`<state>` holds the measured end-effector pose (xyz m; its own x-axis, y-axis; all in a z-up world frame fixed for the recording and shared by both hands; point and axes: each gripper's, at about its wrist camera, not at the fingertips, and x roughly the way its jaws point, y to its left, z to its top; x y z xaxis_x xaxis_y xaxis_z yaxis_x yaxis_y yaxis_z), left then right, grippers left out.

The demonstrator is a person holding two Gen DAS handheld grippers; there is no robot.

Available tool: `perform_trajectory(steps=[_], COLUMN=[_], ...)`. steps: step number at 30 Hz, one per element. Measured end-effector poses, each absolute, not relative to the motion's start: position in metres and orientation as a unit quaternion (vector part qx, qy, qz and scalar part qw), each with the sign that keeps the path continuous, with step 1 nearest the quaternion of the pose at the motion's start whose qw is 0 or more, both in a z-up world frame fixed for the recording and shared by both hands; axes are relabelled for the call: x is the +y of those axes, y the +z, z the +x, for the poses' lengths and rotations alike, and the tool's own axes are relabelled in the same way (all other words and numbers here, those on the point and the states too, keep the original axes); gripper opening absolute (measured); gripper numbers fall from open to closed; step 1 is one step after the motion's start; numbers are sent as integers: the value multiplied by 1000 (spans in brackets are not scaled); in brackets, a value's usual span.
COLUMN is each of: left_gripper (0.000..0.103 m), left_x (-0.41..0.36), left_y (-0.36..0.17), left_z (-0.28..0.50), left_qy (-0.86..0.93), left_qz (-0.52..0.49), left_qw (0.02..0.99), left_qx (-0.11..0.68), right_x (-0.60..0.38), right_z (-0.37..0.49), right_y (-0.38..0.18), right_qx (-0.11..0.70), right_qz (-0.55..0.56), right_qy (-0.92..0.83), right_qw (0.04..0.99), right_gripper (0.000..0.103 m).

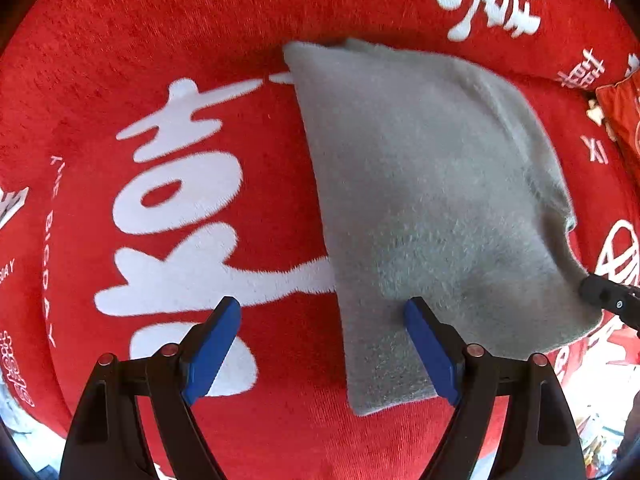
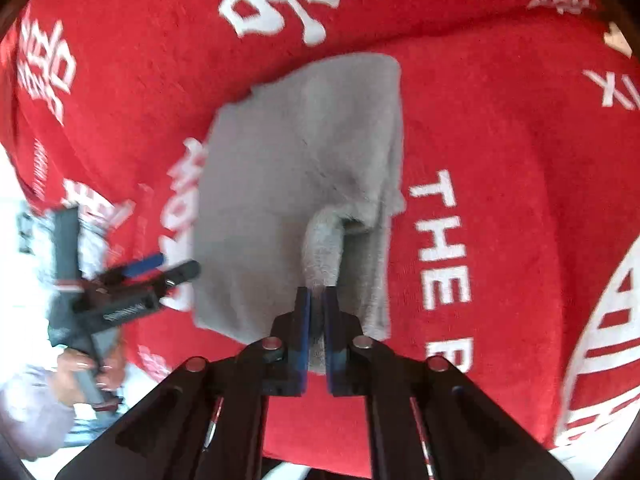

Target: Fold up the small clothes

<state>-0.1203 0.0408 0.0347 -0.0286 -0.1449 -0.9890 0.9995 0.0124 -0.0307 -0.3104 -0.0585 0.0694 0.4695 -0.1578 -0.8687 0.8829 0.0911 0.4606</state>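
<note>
Right tool (image 2: 316, 300) clamped on grey cloth (image 2: 296, 184), pinched fold partly hidden; left tool (image 1: 324, 320) spread apart, empty; red blanket (image 2: 500, 160) lettering: "THE", "XI".

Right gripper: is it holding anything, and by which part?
Right gripper is shut on a pinched-up fold at the near edge of the grey cloth. Left gripper holds nothing.

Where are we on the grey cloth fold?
Done: the grey cloth lies on the red blanket and already looks doubled, with layered edges along one side. In hand: the right gripper has its jaws shut on a raised pinch of cloth near its edge. The left gripper is open over the near edge, gripping nothing. Left: carry that pinch across, release and flatten.
</note>
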Motion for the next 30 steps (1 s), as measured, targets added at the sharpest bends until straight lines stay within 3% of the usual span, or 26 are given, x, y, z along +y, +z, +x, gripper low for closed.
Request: perform_trajectory(steps=[6,14,30], left_gripper=[85,85,85], left_x=[51,56,65], left_y=[15,19,30], left_z=[-115,-119,-133], left_qy=[-529,-525,-532], left_qz=[444,451,464], left_qw=[524,530,525], left_qx=[499,490,475], right_x=[-56,-46,-41], right_z=[-329,-348,-347], right_y=[26,23,27], right_qx=[326,292,302], right_qz=[587,612,606], right_qy=[-396,-397,-428], right_qw=[626,619,598], right_gripper=[6,8,32])
